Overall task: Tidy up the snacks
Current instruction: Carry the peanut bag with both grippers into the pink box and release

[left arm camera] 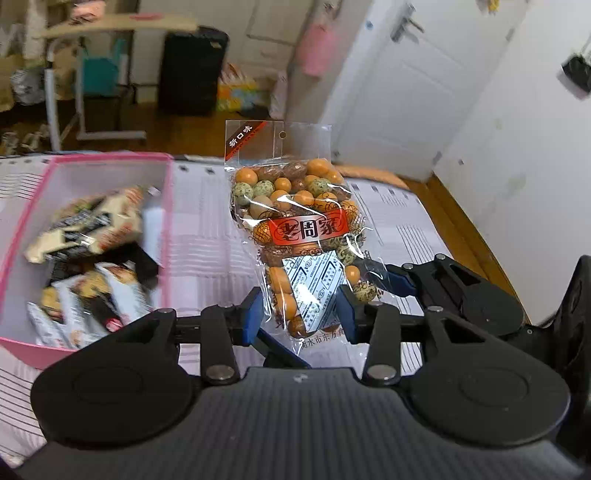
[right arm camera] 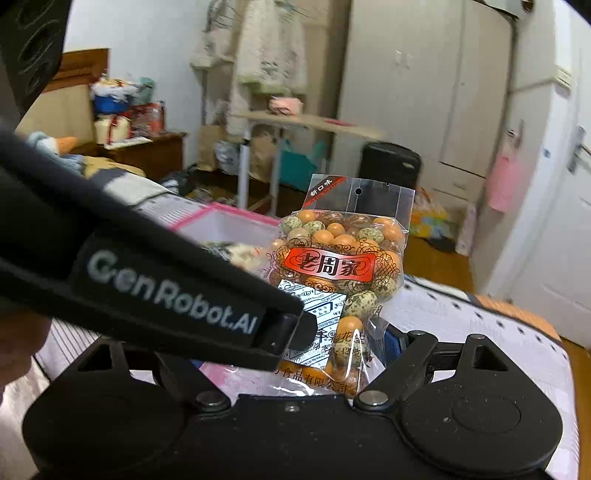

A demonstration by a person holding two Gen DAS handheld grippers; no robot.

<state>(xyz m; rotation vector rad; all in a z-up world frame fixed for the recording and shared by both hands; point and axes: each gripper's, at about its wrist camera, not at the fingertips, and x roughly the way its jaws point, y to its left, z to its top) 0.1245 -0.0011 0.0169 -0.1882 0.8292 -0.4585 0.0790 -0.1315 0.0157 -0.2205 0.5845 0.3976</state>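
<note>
Nearest the left wrist camera, the left tool [left arm camera: 301, 314] was closed narrow on the lower part of a clear bag of coated peanuts [left arm camera: 295, 229], its blue pads pressing the film from both sides, so the bag stood upright above the bed. Just beside it, the right tool [left arm camera: 384, 280] had a blue finger touching the bag's lower right edge. In the right wrist view the left tool's body crossed in front and hid the near finger, so I cannot tell whether the right tool [right arm camera: 354, 354] gripped the bag or only rested against it.

Left of the bag and slightly farther lay the pink storage box [left arm camera: 168, 236], open on the bedsheet [left arm camera: 210, 251] with several wrapped snack packets [left arm camera: 92, 229] already inside. The peanuts were not yet in it.

Beyond the bed stood a folding table [left arm camera: 110, 27], a black suitcase [left arm camera: 192, 70] and the white door [left arm camera: 402, 85].

The risk, as I judged it, lay in the slippery film: a hold low on a top-heavy bag could let it tip or slide out on the way to the box. Two tools pulling apart could also tear the seam, and a hard squeeze could crush the nuts.
</note>
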